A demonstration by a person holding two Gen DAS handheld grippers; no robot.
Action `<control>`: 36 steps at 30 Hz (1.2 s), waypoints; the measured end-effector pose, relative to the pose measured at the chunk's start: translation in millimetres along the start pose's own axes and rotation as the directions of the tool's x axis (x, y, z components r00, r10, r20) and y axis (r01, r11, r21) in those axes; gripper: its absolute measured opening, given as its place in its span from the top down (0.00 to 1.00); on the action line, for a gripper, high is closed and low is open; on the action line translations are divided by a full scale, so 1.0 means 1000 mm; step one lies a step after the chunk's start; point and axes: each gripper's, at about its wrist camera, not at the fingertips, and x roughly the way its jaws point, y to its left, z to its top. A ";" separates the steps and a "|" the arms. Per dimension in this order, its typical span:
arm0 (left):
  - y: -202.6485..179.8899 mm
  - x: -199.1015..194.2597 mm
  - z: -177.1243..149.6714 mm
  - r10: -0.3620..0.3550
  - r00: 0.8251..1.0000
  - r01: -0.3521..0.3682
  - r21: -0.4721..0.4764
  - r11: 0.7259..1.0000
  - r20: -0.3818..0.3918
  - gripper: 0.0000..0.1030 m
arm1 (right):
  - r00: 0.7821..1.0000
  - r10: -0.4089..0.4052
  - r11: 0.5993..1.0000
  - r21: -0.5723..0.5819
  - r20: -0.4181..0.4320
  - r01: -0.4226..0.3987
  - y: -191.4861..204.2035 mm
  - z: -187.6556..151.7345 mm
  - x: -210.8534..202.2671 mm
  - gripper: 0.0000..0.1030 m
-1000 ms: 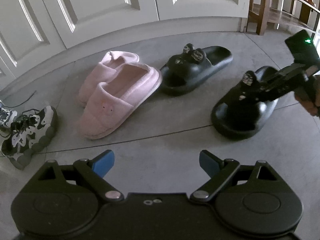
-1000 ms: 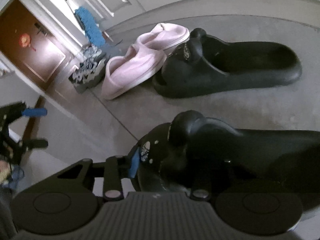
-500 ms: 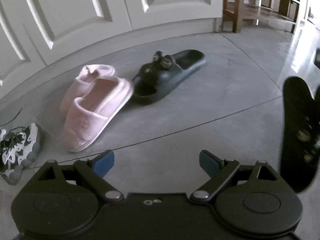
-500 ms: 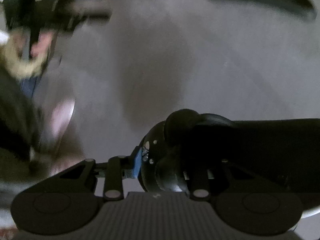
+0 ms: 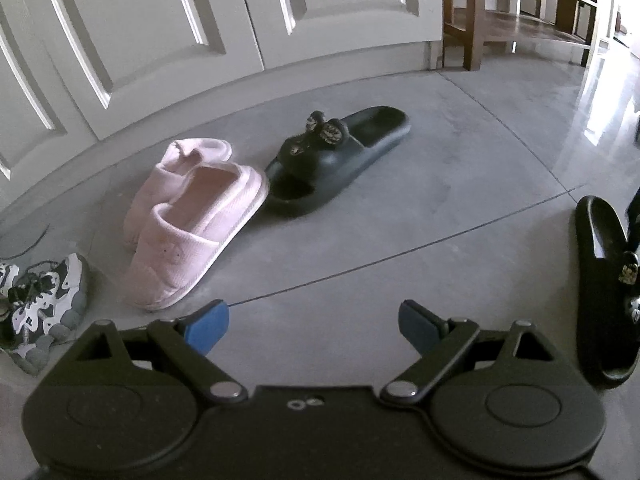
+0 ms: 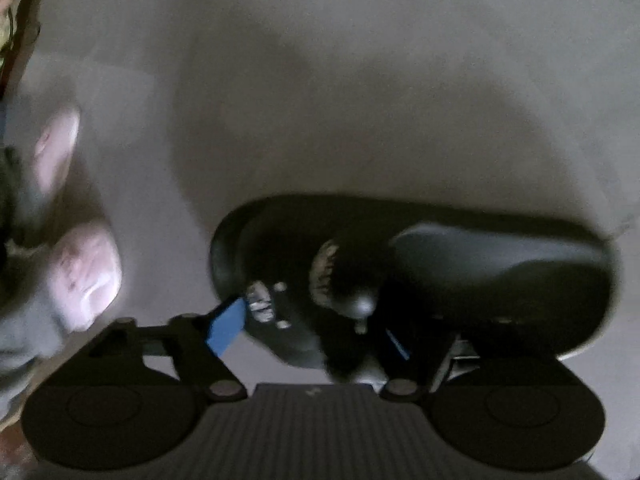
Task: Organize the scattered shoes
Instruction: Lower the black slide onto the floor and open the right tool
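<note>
My right gripper is shut on a black slide sandal across its strap and holds it above the grey floor; the view is blurred. The same sandal hangs at the right edge of the left wrist view. Its mate, a second black sandal, lies on the floor by the white doors. A pair of pink slippers lies to its left, touching it. A black-and-white sneaker sits at the far left. My left gripper is open and empty above the floor.
White panelled doors run along the back. A wooden shoe rack holding shoes stands at the back right. Grey tiled floor lies between the shoes and the rack.
My right gripper has lifted the black sandal off the floor and swung it right and up. My left gripper has pulled back, so the shoes look farther away.
</note>
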 end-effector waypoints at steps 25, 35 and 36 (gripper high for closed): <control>0.077 0.049 0.025 0.171 0.984 -0.165 -0.109 0.980 0.052 0.10 | 0.245 -0.729 0.684 0.668 0.639 0.293 0.148 0.103 -0.026 0.06; 0.105 0.081 0.032 0.219 0.975 -0.212 -0.106 0.971 0.050 0.10 | 0.114 -0.856 0.514 0.807 0.504 0.292 0.143 0.178 0.012 0.05; 0.107 0.086 0.033 0.224 0.973 -0.219 -0.098 0.971 0.050 0.10 | 0.114 -0.859 0.510 0.810 0.500 0.291 0.141 0.185 0.014 0.06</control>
